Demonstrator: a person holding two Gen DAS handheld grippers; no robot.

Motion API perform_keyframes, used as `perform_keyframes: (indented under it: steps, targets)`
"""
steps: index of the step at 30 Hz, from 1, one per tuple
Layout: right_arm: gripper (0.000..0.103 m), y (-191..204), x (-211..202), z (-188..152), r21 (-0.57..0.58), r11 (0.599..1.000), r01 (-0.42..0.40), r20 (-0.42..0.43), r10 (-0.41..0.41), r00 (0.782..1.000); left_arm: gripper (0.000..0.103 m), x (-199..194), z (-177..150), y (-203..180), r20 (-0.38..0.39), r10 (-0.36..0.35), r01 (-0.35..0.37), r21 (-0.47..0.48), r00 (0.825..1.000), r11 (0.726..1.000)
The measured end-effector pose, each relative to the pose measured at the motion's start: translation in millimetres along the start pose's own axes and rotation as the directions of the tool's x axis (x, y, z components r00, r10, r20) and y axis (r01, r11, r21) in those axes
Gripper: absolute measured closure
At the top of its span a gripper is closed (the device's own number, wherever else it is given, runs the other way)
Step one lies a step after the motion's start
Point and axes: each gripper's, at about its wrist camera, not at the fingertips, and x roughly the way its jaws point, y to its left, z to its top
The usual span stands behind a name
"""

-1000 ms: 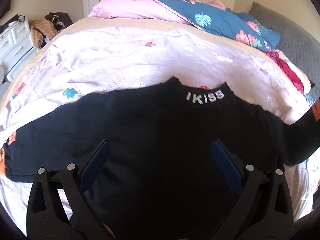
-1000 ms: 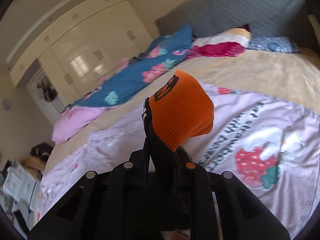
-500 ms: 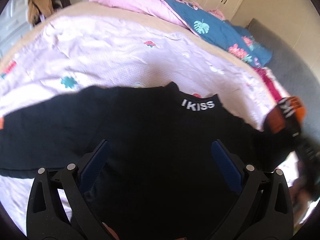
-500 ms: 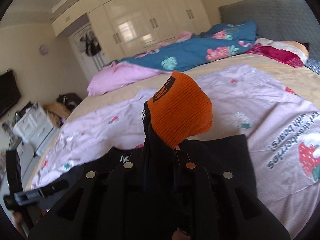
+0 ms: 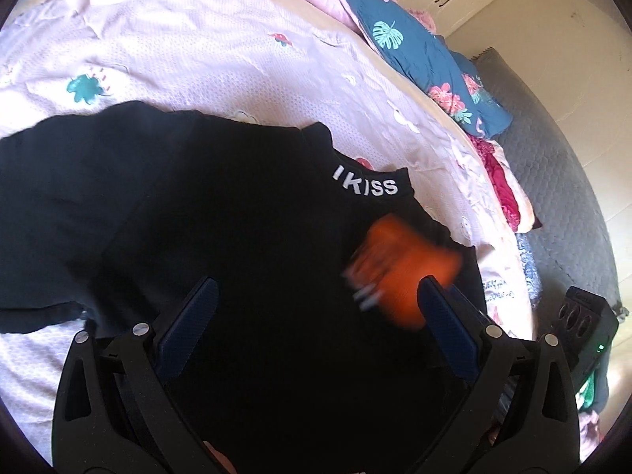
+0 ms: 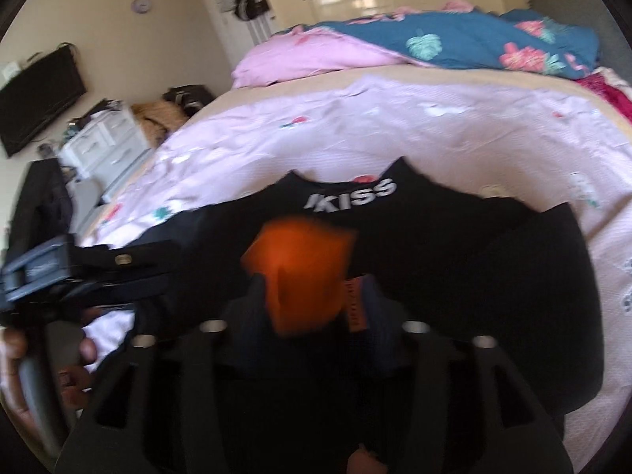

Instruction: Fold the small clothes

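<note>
So we've got a soft, floppy black top (image 5: 245, 237); the right gripper (image 6: 312, 296) is opening around its orange cuff (image 6: 304, 272), the left gripper (image 5: 316, 308) gapes empty just below the collar, and we'd pinch hems.

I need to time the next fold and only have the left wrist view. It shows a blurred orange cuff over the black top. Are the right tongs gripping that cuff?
Observer: In the right wrist view the right tongs are opening. The orange cuff sits between them, above the black top.
Operator: Where does the rest of that sleeve lie?
Observer: It comes in as a broad black fold from the top's right edge and runs toward the chest.
Operator: Can that camera see the left tongs?
Observer: Yes, they are at its left edge, reaching in over the top's other side, with a hand on the handle.
</note>
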Motion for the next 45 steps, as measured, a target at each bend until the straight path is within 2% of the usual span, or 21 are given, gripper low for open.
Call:
perform_keyframes:
  steps: [1,4,8,12,14,15,16,18,19,22,25,27,30,33,39,45]
  targets:
    - [0.042,0,-6,1,0.001,1.0,-0.025,0.012,0.025,1.0,0.008,1,-1,0,0.0,-0.008,0.008,0.003,1.0,1.0]
    - [0.039,-11,-23,6,0.047,0.997,-0.067,0.046,0.065,0.997,0.008,6,-4,-4,-0.012,-0.029,0.029,0.015,0.999,0.999]
    - [0.038,-36,-35,11,0.112,0.994,0.02,0.062,-0.028,0.998,0.012,24,-13,-10,-0.067,-0.036,0.038,0.032,0.997,0.999]
    - [0.038,-59,-46,11,0.174,0.982,0.072,0.07,-0.085,0.994,0.043,45,-24,-13,-0.112,-0.017,0.022,0.041,0.994,0.999]
    - [0.038,-67,-50,12,0.197,0.977,0.079,0.081,-0.097,0.992,0.052,51,-28,-16,-0.106,0.021,-0.014,0.064,0.994,0.998]
    - [0.038,-71,-54,12,0.206,0.975,0.088,0.09,-0.109,0.99,0.063,52,-30,-19,-0.091,0.041,-0.033,0.089,0.995,0.995]
    - [0.038,-73,-55,13,0.211,0.973,0.095,0.096,-0.117,0.989,0.079,52,-31,-20,-0.078,0.048,-0.04,0.101,0.996,0.994]
    - [0.038,-79,-58,14,0.226,0.969,0.103,0.106,-0.13,0.986,0.091,50,-30,-19,-0.056,0.024,-0.018,0.102,0.998,0.995]
    - [0.038,-84,-61,14,0.24,0.965,0.103,0.111,-0.133,0.985,0.093,48,-29,-18,-0.05,0.01,-0.005,0.101,0.999,0.995]
    - [0.038,-97,-69,15,0.276,0.954,0.115,0.129,-0.155,0.979,0.094,36,-28,-27,-0.002,0.0,0.001,0.138,1.0,0.99]
    - [0.038,-107,-77,14,0.289,0.942,0.167,0.142,-0.215,0.966,0.095,13,-24,-41,0.065,-0.034,0.022,0.175,0.997,0.984]
    - [0.038,-112,-81,14,0.298,0.934,0.195,0.147,-0.247,0.958,0.096,-8,-22,-51,0.122,-0.054,0.028,0.207,0.991,0.978]
    - [0.038,-121,-86,13,0.329,0.925,0.191,0.156,-0.253,0.955,0.096,-34,-20,-59,0.177,-0.093,0.052,0.223,0.98,0.974]
    - [0.038,-125,-88,12,0.342,0.919,0.193,0.155,-0.258,0.954,0.096,-51,-17,-62,0.218,-0.1,0.048,0.233,0.971,0.971]
    - [0.038,-122,-84,12,0.328,0.921,0.209,0.136,-0.265,0.955,0.096,-55,-12,-48,0.223,-0.07,0.028,0.189,0.972,0.982]
    - [0.038,-119,-65,11,0.303,0.92,0.248,0.053,-0.276,0.96,0.096,-51,-14,-28,0.202,-0.014,-0.018,0.152,0.979,0.988]
